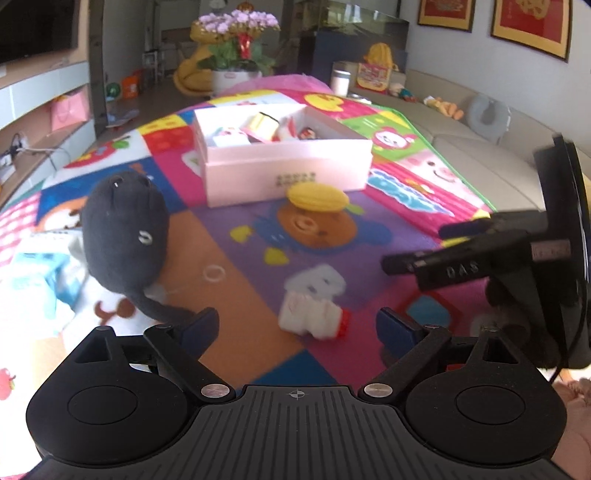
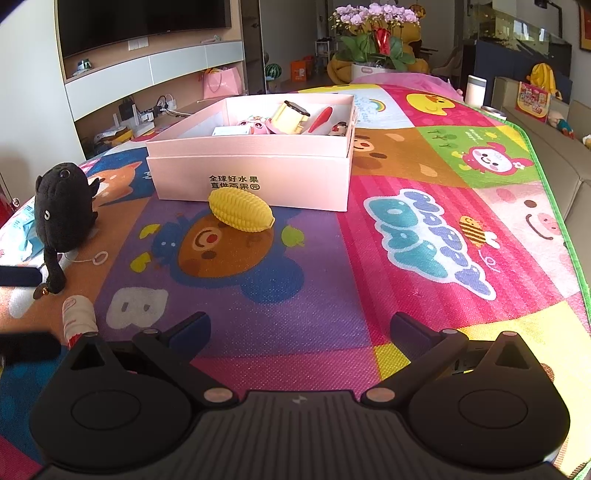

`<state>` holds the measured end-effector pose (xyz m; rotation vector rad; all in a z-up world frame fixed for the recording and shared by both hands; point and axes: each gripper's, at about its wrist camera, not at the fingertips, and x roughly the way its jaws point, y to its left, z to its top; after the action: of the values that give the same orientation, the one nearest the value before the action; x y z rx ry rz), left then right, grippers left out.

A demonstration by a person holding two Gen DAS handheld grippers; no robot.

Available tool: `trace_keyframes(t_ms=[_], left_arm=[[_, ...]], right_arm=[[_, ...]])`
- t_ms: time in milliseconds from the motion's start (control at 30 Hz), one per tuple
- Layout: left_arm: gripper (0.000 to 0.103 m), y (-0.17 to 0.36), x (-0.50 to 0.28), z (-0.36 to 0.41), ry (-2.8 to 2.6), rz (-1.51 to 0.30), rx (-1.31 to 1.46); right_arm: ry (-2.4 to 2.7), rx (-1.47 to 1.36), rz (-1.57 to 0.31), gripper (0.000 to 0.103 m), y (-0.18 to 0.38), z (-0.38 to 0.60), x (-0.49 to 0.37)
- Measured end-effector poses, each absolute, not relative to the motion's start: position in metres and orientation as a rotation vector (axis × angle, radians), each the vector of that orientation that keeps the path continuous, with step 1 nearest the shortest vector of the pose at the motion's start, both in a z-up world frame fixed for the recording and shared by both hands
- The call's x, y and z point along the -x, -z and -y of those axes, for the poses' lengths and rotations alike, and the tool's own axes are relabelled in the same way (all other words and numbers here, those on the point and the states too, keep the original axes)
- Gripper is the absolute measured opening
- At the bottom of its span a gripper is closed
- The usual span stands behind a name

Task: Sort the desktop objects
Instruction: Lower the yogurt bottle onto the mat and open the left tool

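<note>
Likely light, rigid, slippery: small white bottle (image 1: pixel 312 314) at 12 o'clock between spread-open left gripper (image 1: pixel 297 328); grip mid-body.

Home living room: wall-mounted TV (image 2: pixel 144 22) over built-in shelving (image 2: pixel 155 70), beige sofa (image 1: pixel 476 147) with a neck pillow (image 1: pixel 487 114), potted orchids (image 2: pixel 376 29), framed red art (image 1: pixel 532 26), kids' cartoon play mat (image 2: pixel 424 221) covering the table, toys scattered about
</note>
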<state>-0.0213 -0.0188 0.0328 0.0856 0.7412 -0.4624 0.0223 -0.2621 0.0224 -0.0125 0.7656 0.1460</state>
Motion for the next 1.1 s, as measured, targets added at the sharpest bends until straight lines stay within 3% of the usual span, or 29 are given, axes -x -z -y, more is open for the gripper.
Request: trace_keyframes(t_ms=[100, 233, 333, 533, 633, 733, 767, 867, 967, 1100], left_arm=[[0.074, -0.026, 0.019, 0.024, 0.453, -0.757, -0.093], [0.064, -0.019, 0.015, 0.03, 0.446, -0.759, -0.101], [0.048, -0.018, 0.014, 0.034, 0.44, -0.74, -0.114], [0.049, -0.015, -0.003, 0.029, 0.31, -0.713, -0.047], [0.051, -0.014, -0.006, 0.026, 0.287, -0.702, -0.036], [0.08, -0.012, -0.003, 0.024, 0.31, -0.705, -0.038], [0.097, -0.012, -0.001, 0.024, 0.309, -0.712, -0.042], [0.098, -0.008, 0.005, 0.024, 0.298, -0.702, -0.047], [0.099, -0.008, 0.005, 0.02, 0.304, -0.698, -0.018], [0.101, -0.008, 0.005, 0.021, 0.306, -0.695, -0.015]], right_arm=[[-0.144, 0.02, -0.767, 0.103, -0.023, 0.261, -0.022], [-0.144, 0.019, -0.767, 0.103, -0.022, 0.261, -0.023], [-0.142, 0.023, -0.767, 0.103, -0.023, 0.261, -0.022], [-0.133, 0.045, -0.777, 0.103, -0.023, 0.257, -0.024], [-0.129, 0.041, -0.798, 0.103, -0.026, 0.256, -0.028], [-0.14, 0.025, -0.78, 0.103, -0.033, 0.256, -0.033], [-0.138, 0.033, -0.762, 0.103, -0.035, 0.254, -0.036], [-0.126, 0.099, -0.715, 0.1, -0.041, 0.243, -0.046], [-0.118, 0.101, -0.732, 0.086, -0.042, 0.236, -0.067], [-0.087, 0.107, -0.74, 0.083, -0.037, 0.23, -0.089]])
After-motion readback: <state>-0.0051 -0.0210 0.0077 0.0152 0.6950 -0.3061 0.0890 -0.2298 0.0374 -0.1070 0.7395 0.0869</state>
